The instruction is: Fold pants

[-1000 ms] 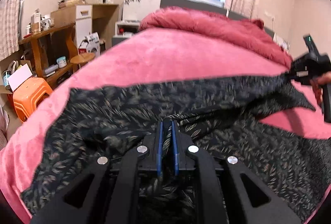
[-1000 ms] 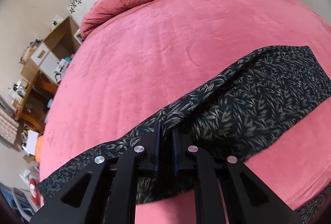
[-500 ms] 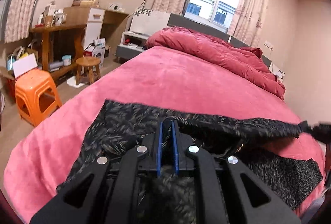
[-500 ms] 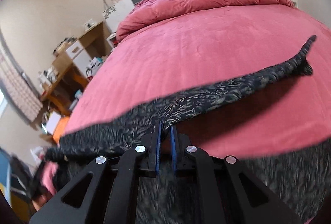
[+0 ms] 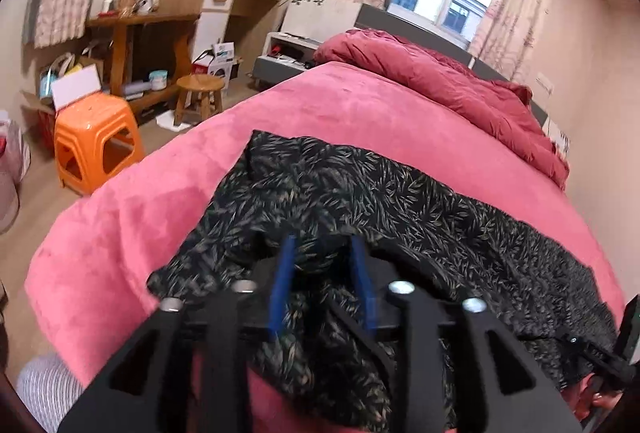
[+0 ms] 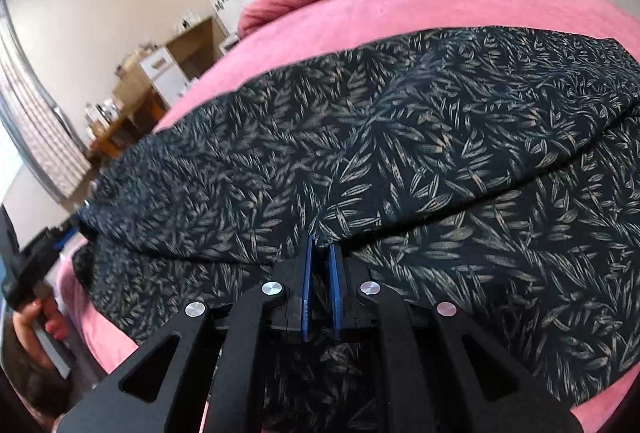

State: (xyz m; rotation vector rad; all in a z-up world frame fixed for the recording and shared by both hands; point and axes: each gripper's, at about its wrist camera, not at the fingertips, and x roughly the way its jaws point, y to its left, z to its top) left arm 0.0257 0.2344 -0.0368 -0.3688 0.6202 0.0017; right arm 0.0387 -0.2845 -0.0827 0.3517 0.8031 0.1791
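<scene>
Pants [image 6: 400, 137] folded over on pink bed [image 5: 360, 113], left gripper [image 5: 323, 245] just opening off cloth, right gripper [image 6: 320, 253] pinching the fold edge

My pants [image 5: 360, 201] are black with a pale leaf print, spread crosswise on the pink bed [image 5: 360, 113]. They lie doubled over, the upper layer [image 6: 400, 121] rumpled on the lower one, with the near edge bunched and hanging off the bed's side.

Location: domestic bedroom. Indicators: bed [image 5: 360, 121] with pink cover and bunched red duvet [image 5: 448, 81], curtained window [image 5: 452, 1], cluttered wooden desk [image 5: 148, 29], wooden stool [image 5: 200, 93], orange plastic stool [image 5: 94, 141].
</scene>
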